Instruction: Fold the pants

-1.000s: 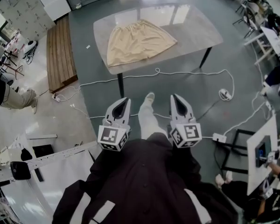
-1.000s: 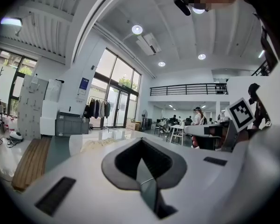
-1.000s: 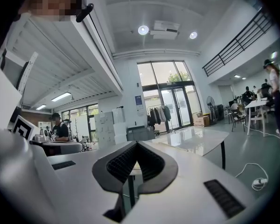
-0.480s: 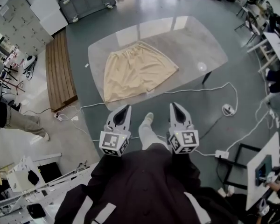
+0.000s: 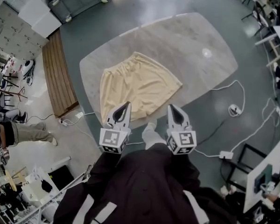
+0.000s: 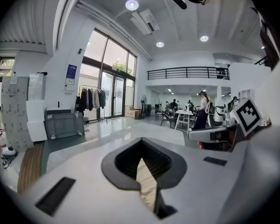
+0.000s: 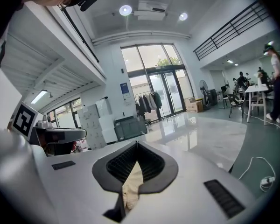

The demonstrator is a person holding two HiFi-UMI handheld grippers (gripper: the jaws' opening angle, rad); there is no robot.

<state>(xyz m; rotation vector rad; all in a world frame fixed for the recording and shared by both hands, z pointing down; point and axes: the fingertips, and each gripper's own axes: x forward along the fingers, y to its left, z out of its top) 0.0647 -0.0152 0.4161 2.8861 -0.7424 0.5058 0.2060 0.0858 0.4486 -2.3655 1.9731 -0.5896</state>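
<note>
Beige pants (image 5: 139,85) lie spread flat on the grey table (image 5: 200,41), waistband on the far side and hem toward us. We hold both grippers side by side at the table's near edge, pointing forward. Our left gripper (image 5: 125,105) has its jaws pressed together with nothing clamped, and in the head view its tip shows over the near hem. Our right gripper (image 5: 171,107) is likewise closed and empty, just beside the hem. Through each jaw slot we see only a sliver of beige cloth beyond.
</note>
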